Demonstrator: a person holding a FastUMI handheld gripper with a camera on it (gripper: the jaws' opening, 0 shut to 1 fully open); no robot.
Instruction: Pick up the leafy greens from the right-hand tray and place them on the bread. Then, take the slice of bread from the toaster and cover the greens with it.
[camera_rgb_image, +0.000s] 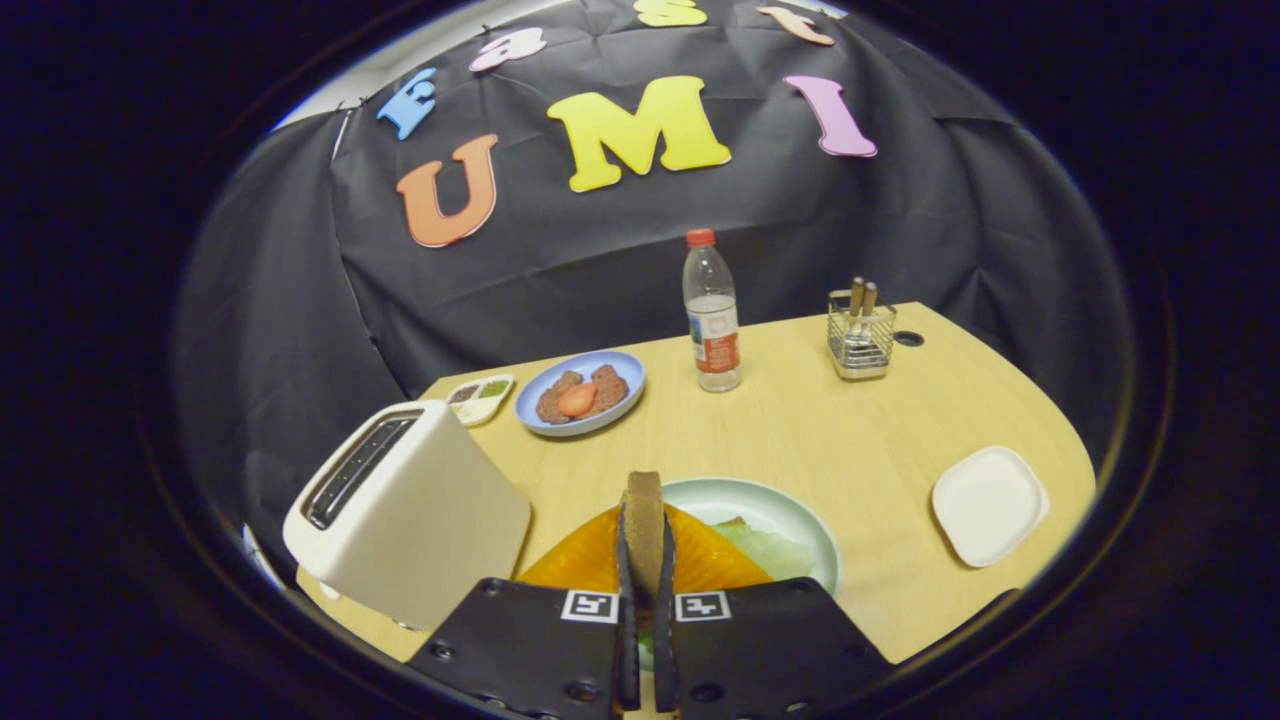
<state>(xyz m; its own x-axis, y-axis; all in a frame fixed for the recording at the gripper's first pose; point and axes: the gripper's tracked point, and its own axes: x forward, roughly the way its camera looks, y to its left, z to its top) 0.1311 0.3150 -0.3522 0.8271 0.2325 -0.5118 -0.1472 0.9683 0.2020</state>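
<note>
Both fingers of hand-held gripper (645, 560) pinch bread slice (645, 510) edge-on

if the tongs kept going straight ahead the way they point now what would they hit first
The tongs, shut on a bread slice, point over the plate; next in line looks like bare table, though depth is unclear.

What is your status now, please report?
Gripper shut on bread slice, held on edge. Leafy greens on pale green plate below. Toaster beside, clear of path.

Even, soft overhead light, faint shadows, sharp centre, strong fisheye bending toward the edges.
</note>
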